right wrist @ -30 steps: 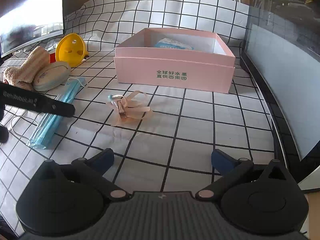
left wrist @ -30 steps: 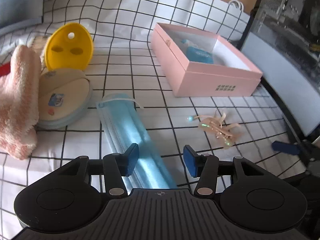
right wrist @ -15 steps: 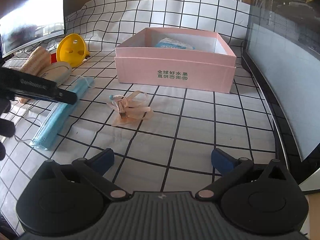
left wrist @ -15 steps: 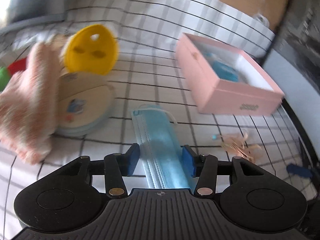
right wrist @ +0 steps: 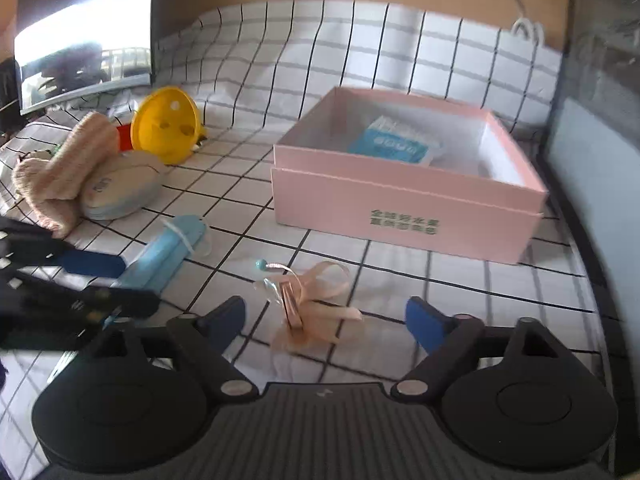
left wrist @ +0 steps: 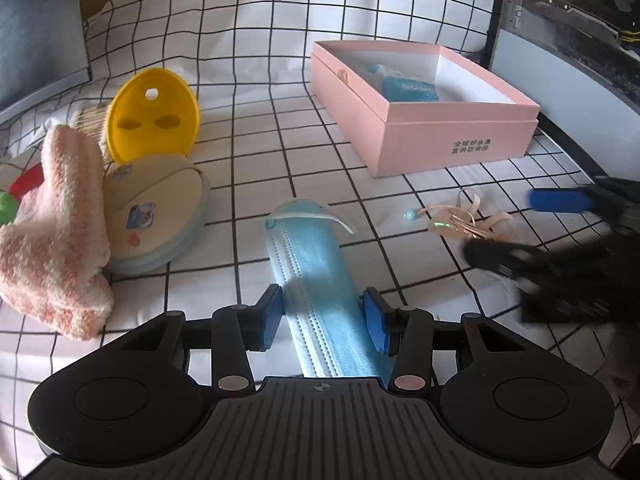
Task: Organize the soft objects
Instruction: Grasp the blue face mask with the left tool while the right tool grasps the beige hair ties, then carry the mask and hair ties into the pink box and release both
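A stack of blue face masks (left wrist: 320,272) lies on the checked cloth, and also shows in the right wrist view (right wrist: 164,256). My left gripper (left wrist: 324,316) is open, with its blue pads on either side of the stack's near end. A pink ribbon bow (right wrist: 308,296) lies in front of my right gripper (right wrist: 326,320), which is open around it; the bow also shows in the left wrist view (left wrist: 464,224). The open pink box (right wrist: 400,208) holds a blue packet (right wrist: 396,146). A pink towel (left wrist: 56,232) lies at the left.
A round beige pouch (left wrist: 156,212) and a yellow egg-shaped plastic piece (left wrist: 152,116) sit beside the towel. A monitor (right wrist: 80,48) stands at the back left. A dark computer case (left wrist: 568,40) borders the cloth on the right.
My left gripper has swung over the mask stack so the pads now straddle it. My right gripper has moved forward up to the ribbon bow.
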`<act>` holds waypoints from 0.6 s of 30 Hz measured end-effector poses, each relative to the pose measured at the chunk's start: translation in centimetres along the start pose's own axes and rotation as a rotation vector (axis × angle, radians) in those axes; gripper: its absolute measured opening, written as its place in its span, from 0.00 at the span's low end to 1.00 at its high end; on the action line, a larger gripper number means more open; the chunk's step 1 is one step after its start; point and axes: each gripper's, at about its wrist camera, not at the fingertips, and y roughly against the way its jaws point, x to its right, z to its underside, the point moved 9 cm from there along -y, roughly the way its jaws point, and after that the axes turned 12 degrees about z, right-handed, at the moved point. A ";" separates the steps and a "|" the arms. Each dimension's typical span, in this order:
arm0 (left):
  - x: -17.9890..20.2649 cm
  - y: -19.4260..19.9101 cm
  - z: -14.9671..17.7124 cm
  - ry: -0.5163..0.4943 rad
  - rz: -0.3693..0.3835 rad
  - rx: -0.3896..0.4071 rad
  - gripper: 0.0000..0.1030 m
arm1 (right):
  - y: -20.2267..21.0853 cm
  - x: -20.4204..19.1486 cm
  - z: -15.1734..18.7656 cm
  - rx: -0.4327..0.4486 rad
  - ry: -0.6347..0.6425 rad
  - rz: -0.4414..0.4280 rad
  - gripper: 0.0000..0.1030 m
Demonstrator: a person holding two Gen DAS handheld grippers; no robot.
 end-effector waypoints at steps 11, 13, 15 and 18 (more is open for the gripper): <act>0.2 1.0 1.0 -0.019 0.061 0.042 0.10 | 3.6 -0.5 -1.2 0.025 0.054 -0.030 0.12; 0.8 1.4 1.5 -0.049 0.072 0.041 0.10 | 5.3 0.5 -1.4 0.046 0.036 -0.027 0.12; 1.3 1.9 1.8 -0.052 0.112 0.039 0.10 | 6.4 1.5 -1.3 0.051 0.018 -0.012 0.12; 2.5 3.6 0.9 -0.030 0.205 0.058 0.10 | 7.6 3.1 -0.9 0.057 -0.009 0.038 0.12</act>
